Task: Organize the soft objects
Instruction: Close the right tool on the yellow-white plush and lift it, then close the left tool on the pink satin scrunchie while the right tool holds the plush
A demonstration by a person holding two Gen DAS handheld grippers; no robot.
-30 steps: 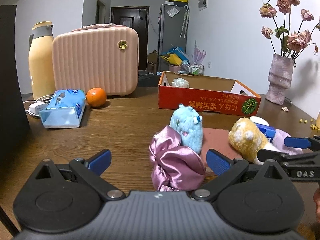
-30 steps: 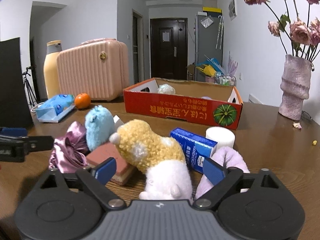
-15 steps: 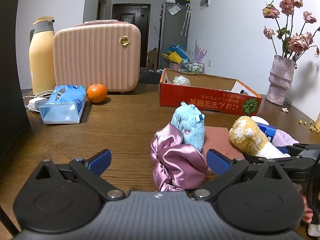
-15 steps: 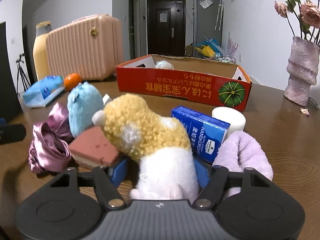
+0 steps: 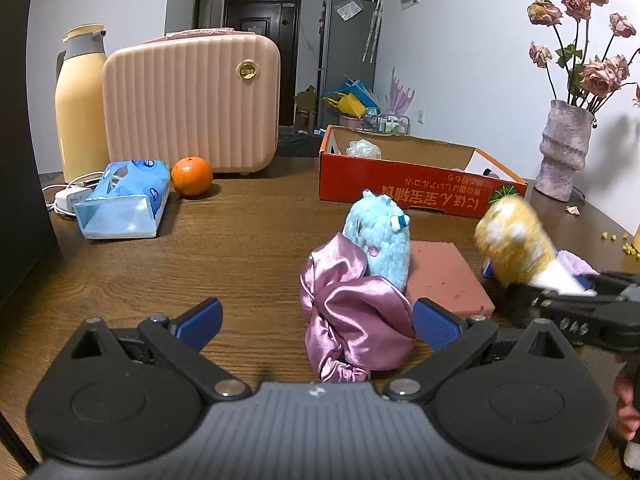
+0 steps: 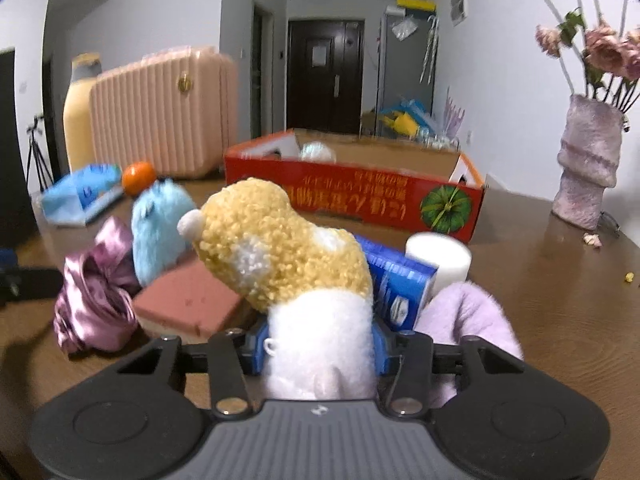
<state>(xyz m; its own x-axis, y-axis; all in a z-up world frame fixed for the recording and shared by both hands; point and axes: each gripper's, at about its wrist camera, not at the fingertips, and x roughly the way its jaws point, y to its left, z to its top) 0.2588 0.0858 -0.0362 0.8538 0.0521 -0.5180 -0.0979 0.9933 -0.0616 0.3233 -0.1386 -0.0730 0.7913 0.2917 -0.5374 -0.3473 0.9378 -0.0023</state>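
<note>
The brown wooden desk (image 5: pixel 248 240) carries everything. Largest on it is the ribbed pink suitcase (image 5: pixel 192 104), standing at about eleven o'clock from the left tool, with a tall yellow flask (image 5: pixel 80 108) just beside it. At one o'clock sits the open red cardboard box (image 5: pixel 404 190), a pale crumpled thing inside it. At two o'clock, near the wall, stands a mauve vase (image 5: pixel 564 148) of dried roses. A blue tissue pack (image 5: pixel 124 200) lies at ten o'clock, touching or nearly touching an orange (image 5: pixel 191 175).

Nearer, the soft things cluster. A shiny purple satin scrunchie (image 5: pixel 356 312) lies dead ahead, at twelve o'clock of the left tool (image 5: pixel 316 320), whose blue pads stand spread wide with the scrunchie between them but apart from both. A light-blue plush toy (image 5: pixel 380 240) leans on the scrunchie's far side, beside a flat reddish sponge block (image 5: pixel 444 276).

The yellow-and-white plush toy (image 6: pixel 288 256) sits at twelve o'clock of the right tool (image 6: pixel 318 344): its jaws are closing, pads pressing both sides of the toy's white lower half, its yellow head tilted toward eleven o'clock. Behind it, at one o'clock, are a blue tissue box (image 6: pixel 400 284), a white cylinder (image 6: pixel 438 256) and a lilac fluffy cloth (image 6: pixel 468 316).
</note>
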